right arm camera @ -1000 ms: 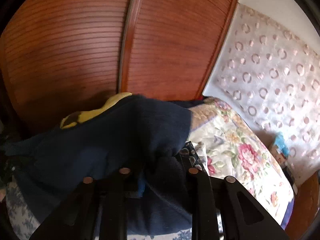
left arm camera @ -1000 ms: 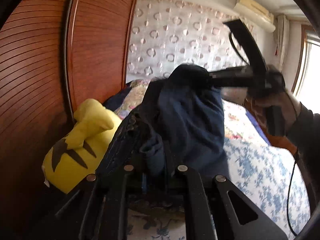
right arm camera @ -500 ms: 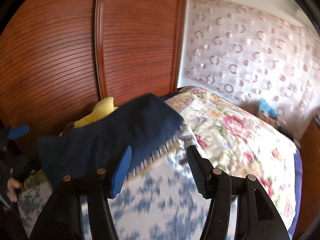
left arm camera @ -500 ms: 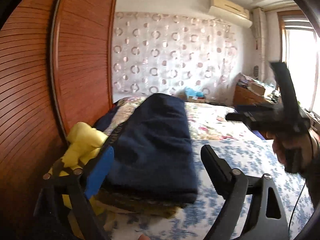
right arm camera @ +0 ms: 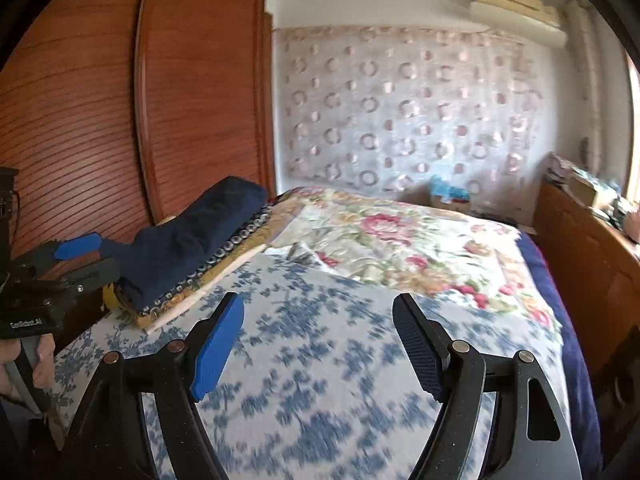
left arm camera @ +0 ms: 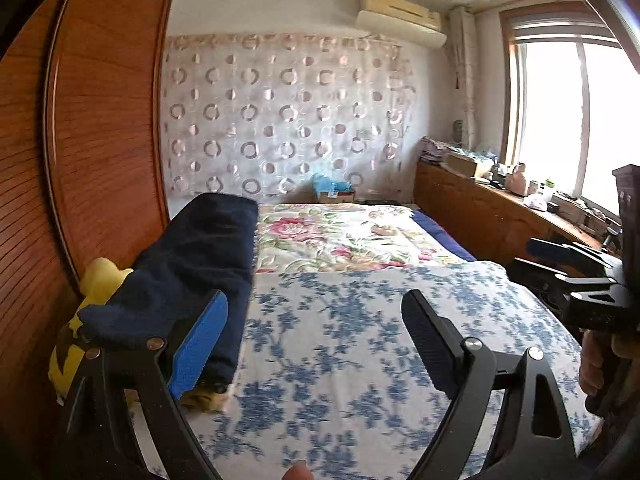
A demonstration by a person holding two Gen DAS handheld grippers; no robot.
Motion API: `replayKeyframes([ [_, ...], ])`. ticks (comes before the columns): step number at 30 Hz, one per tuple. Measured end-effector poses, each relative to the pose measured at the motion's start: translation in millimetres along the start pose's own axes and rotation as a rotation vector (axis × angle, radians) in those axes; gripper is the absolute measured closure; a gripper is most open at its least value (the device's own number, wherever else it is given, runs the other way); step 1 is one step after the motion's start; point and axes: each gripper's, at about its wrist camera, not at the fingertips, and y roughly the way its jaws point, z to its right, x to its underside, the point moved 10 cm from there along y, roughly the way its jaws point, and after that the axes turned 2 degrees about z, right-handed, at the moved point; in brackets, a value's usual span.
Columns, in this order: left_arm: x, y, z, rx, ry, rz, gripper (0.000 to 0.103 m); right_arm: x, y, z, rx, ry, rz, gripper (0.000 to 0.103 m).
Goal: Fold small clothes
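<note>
The left gripper [left arm camera: 314,320] stands with jaws wide apart, nothing between them. The right gripper [right arm camera: 318,322] has just been opening further and is likewise empty. Both hover over the blue-flowered sheet [left arm camera: 360,340]. The folded navy garment [left arm camera: 192,268] lies at ten o'clock, atop a stack beside the wardrobe [left arm camera: 100,128], against a yellow toy [left arm camera: 100,280].

text: small white lettering, too blurred to read | on: black body of left gripper [right arm camera: 28,316], right wrist view, left edge | other legible markings: none
</note>
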Motion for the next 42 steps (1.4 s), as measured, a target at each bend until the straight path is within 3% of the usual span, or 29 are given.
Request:
replayKeyframes([
  [5, -5, -11, 18, 0.01, 0.009, -0.002, 0.014, 13, -30, -7, 0.068, 0.06, 0.047, 0.024],
  [15, -6, -15, 32, 0.015, 0.027, -0.009, 0.014, 39, -52, -33, 0.147, 0.098, 0.097, 0.025],
  [42, -14, -26, 30, -0.002, 0.026, 0.019, 0.014, 54, -66, -30, 0.169, 0.128, 0.097, 0.025],
])
